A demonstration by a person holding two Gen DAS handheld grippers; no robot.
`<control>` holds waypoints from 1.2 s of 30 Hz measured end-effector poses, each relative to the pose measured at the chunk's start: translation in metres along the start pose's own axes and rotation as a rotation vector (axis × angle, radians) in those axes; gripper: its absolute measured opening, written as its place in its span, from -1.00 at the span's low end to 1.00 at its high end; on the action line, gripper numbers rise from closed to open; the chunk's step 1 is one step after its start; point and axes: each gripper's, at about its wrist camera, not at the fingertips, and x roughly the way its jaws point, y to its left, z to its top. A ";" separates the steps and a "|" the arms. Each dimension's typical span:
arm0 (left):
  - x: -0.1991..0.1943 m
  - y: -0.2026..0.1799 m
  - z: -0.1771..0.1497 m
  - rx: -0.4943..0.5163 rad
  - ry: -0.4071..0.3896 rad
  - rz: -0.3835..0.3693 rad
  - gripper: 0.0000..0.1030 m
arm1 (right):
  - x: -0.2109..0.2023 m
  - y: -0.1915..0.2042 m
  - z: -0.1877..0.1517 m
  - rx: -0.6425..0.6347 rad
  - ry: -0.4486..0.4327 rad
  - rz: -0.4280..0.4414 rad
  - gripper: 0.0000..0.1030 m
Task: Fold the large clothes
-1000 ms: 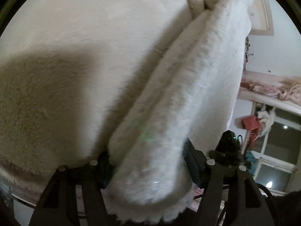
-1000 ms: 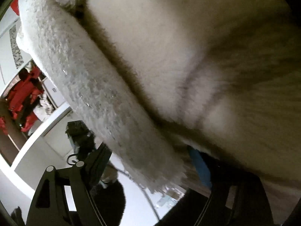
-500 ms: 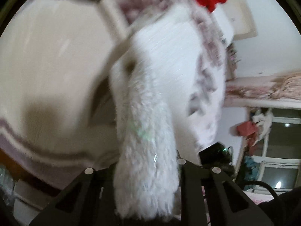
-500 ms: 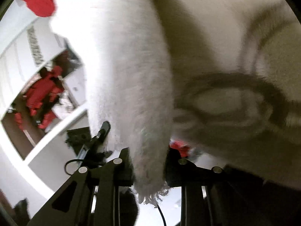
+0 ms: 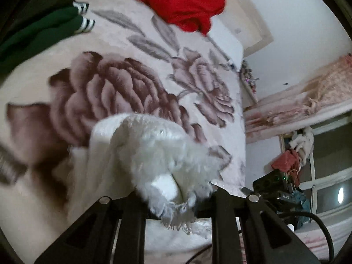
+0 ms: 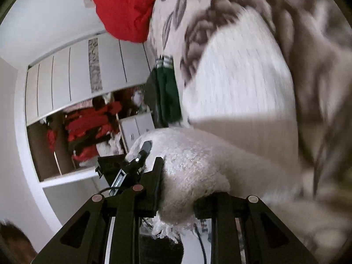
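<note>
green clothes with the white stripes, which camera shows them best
The left wrist view, by a little. There the green clothes lie at the top left on the flowered blanket, the white striped cuffs sharp, though the picture's edge cuts them off. The right wrist view shows them smaller, mid-frame, partly behind the white fluffy garment.

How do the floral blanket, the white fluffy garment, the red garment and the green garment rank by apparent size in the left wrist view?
1. floral blanket
2. white fluffy garment, enlarged by nearness
3. red garment
4. green garment, partly cut off
</note>
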 end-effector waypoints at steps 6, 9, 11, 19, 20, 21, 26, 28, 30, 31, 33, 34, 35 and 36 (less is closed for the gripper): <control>0.068 0.039 0.045 -0.043 0.080 0.074 -0.70 | 0.041 -0.022 0.095 0.029 -0.022 -0.099 -0.57; 0.092 0.063 0.056 -0.123 0.123 0.044 -0.67 | 0.051 -0.062 0.116 0.090 -0.019 -0.102 -0.57; 0.092 0.074 0.059 -0.195 0.145 0.018 -0.63 | 0.052 -0.093 0.129 0.176 0.012 -0.076 -0.57; 0.059 0.049 0.061 -0.259 0.126 -0.053 0.31 | 0.046 -0.070 0.131 0.170 0.026 0.045 0.25; 0.056 0.046 0.062 -0.256 0.108 -0.064 0.55 | 0.042 -0.064 0.131 0.154 0.005 0.071 0.42; 0.056 0.044 0.063 -0.255 0.090 -0.065 0.69 | 0.037 -0.058 0.132 0.134 -0.020 0.091 0.67; 0.036 0.028 0.063 -0.146 -0.014 0.130 0.69 | 0.023 -0.026 0.129 -0.047 -0.032 -0.102 0.69; 0.016 0.018 0.050 -0.058 -0.111 0.279 0.69 | 0.022 -0.016 0.123 -0.168 -0.006 -0.245 0.74; -0.005 0.016 0.027 -0.009 -0.198 0.445 0.69 | 0.028 -0.021 0.118 -0.252 0.035 -0.378 0.78; -0.011 0.019 0.014 -0.005 -0.227 0.500 0.69 | 0.032 -0.027 0.118 -0.280 0.058 -0.432 0.78; -0.026 0.030 -0.016 -0.027 -0.273 0.600 0.69 | 0.045 -0.049 0.123 -0.300 0.116 -0.501 0.79; -0.031 0.038 -0.030 -0.046 -0.285 0.632 0.69 | 0.053 -0.064 0.127 -0.292 0.150 -0.497 0.79; -0.036 0.048 -0.050 -0.078 -0.293 0.668 0.69 | 0.060 -0.073 0.131 -0.287 0.169 -0.482 0.81; -0.038 0.056 -0.064 -0.103 -0.292 0.695 0.69 | 0.068 -0.085 0.136 -0.275 0.191 -0.458 0.84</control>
